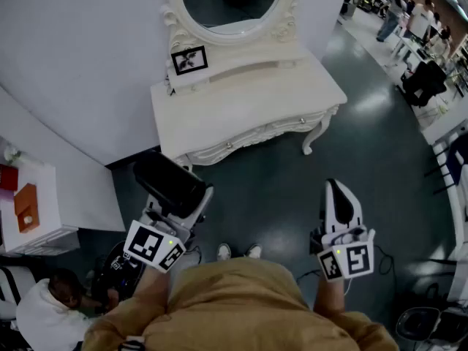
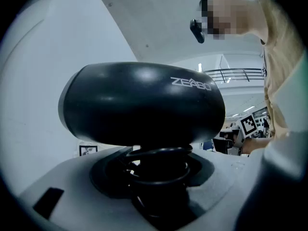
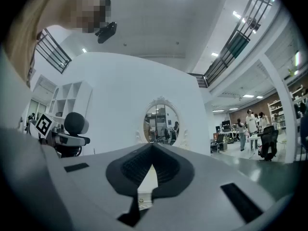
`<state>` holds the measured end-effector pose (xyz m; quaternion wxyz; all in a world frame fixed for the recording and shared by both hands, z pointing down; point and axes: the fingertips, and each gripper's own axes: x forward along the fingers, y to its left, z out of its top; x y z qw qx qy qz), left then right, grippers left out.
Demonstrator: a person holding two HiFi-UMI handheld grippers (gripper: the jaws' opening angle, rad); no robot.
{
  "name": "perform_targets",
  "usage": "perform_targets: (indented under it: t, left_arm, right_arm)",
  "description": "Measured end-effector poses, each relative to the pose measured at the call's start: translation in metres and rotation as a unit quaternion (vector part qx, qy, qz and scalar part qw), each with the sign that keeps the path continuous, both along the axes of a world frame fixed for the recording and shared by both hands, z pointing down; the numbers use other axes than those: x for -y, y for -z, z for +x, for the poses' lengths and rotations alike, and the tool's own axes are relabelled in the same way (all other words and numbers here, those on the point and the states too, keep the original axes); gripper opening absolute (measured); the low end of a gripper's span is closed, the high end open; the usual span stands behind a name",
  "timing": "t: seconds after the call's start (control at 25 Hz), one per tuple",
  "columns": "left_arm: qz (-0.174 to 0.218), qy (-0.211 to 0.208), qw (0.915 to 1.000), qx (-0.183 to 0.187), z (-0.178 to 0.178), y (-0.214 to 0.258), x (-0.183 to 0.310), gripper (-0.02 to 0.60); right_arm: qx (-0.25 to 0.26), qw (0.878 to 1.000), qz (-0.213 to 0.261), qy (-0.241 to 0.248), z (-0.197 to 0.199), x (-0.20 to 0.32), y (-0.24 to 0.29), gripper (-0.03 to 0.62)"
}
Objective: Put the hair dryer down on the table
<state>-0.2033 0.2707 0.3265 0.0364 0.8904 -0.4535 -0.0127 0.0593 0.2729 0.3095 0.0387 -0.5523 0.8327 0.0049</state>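
Your left gripper is clamped on the handle of the black hair dryer, whose body sits crosswise above the jaws. The silver lettering on its side looks like "ZEABO", though the last letter is unclear. Your right gripper has its jaws together at the tips, with nothing between them. You hold the dryer in the air, near the white dressing table with its oval mirror and framed picture.

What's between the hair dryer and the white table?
Nothing but bare dark floor. The head view shows it between the hair dryer and the white table.
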Motion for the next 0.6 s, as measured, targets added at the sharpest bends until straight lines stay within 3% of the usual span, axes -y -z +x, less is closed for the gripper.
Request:
perform_targets:
  t: [0.6]
  left_arm:
    - [0.000, 0.005, 1.0000, -0.005, 0.0049, -0.0009, -0.0069, 0.250]
  right_arm:
    - [0.001, 1.000, -0.007, 0.017, -0.0027, -0.0018, -0.0066, 0.000]
